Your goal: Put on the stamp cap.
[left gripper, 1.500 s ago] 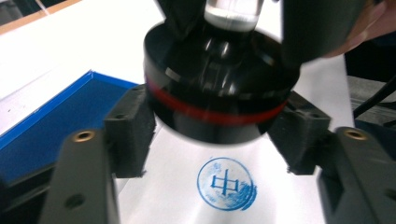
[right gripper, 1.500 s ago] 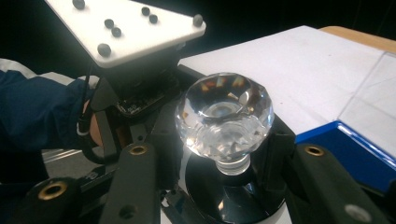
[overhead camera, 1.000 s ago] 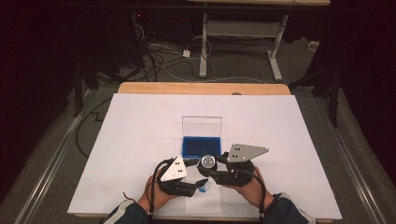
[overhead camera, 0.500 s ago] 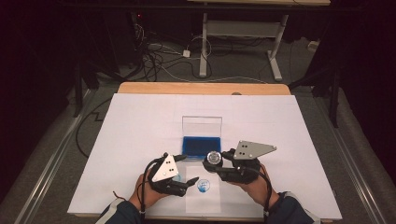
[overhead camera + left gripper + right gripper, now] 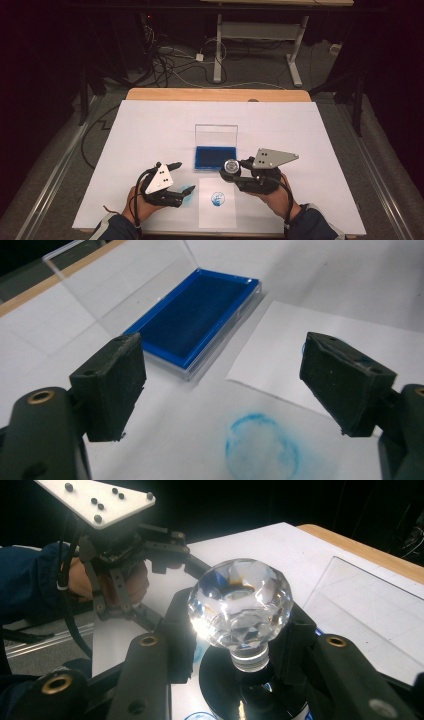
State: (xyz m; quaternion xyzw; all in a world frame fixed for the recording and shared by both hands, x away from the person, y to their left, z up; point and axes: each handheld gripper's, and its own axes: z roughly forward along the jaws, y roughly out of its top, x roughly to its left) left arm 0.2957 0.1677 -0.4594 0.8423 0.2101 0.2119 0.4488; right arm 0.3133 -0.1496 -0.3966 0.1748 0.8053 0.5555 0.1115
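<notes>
Stamp (image 5: pixel 239 611) base apparently behind jaws.

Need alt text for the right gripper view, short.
A clear faceted crystal-knob stamp stands upright, clamped between the right tongs, whose black jaws press its dark base just above the white table. Behind it on the left, a hand in a blue sleeve holds the left tongs; at right stands the open ink pad's clear lid.

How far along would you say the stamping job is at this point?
Done: a blue print sits on the paper sheet. In hand: the right claw grips the crystal-handled stamp near the open ink pad. The left claw is open. Left: setting the stamp down.
</notes>
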